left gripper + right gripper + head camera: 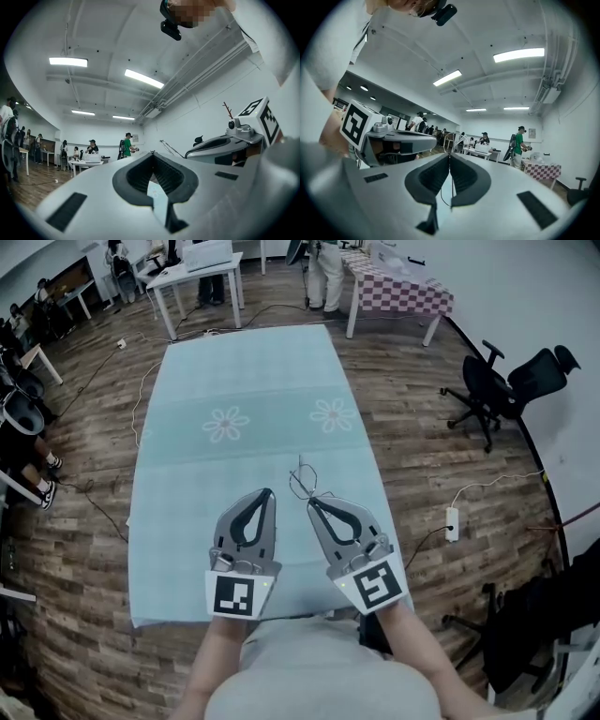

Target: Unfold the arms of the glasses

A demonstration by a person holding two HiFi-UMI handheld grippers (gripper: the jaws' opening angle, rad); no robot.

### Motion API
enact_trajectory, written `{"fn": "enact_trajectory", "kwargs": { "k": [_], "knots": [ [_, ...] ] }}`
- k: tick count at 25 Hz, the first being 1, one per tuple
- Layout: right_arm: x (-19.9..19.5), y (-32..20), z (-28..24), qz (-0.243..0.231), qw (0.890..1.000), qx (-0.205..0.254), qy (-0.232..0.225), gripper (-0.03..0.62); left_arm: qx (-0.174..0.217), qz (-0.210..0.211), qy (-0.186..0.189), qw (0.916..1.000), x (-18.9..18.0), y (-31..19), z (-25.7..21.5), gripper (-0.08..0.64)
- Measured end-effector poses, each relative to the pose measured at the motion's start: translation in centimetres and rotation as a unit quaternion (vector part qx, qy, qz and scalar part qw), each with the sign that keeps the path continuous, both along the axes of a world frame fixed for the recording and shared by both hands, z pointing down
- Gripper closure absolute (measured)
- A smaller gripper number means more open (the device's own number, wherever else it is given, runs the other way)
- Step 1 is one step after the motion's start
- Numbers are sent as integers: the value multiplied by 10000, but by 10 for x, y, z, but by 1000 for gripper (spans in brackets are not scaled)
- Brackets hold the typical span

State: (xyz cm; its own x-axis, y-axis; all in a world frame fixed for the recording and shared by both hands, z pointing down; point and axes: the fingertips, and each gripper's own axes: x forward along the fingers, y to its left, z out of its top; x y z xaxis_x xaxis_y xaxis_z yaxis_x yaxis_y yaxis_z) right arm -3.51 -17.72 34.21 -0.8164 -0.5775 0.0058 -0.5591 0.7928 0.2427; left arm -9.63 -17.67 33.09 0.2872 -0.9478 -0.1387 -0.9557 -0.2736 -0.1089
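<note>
i hold my two grippers side by side above the desk (187,521), which is covered with a pale blue cloth with flower prints, and both point forward and about level. the jaws of my right gripper (310,502) are pressed together on a thin wire part of the glasses (303,479), so the glasses hang in the air just in front of its tip, above the cloth and not lying on it. i think i hold them lifted like this so that the arms have free room to swing out and do not drag on the cloth. the frame is very thin, and i cannot tell which part i pinch, or whether the arms are folded. the jaws of my left gripper (268,493) are pressed together too, but nothing is between them; in the left gripper view i see only the closed tips and the room behind. it waits just beside the right one, near the glasses but apart from them. in my judgement the unfolding is not yet done: the left jaws must first spread, then take one arm and turn it outward slowly. the wire looks light and easy to bend, so a hard pull could twist it or slip it out of the right jaws.
</note>
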Motion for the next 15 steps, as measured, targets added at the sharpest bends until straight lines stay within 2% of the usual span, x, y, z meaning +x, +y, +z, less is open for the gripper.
{"fn": "enact_trajectory", "kwargs": {
  "k": [8,15],
  "knots": [
    [-8,5,1,-237,9989,44,406,581,35,82,-24,10000,-4,5,2,551],
    [-15,9,7,-815,9920,-262,931,581,14,106,-47,9999,-6,11,4,551]
  ]
}}
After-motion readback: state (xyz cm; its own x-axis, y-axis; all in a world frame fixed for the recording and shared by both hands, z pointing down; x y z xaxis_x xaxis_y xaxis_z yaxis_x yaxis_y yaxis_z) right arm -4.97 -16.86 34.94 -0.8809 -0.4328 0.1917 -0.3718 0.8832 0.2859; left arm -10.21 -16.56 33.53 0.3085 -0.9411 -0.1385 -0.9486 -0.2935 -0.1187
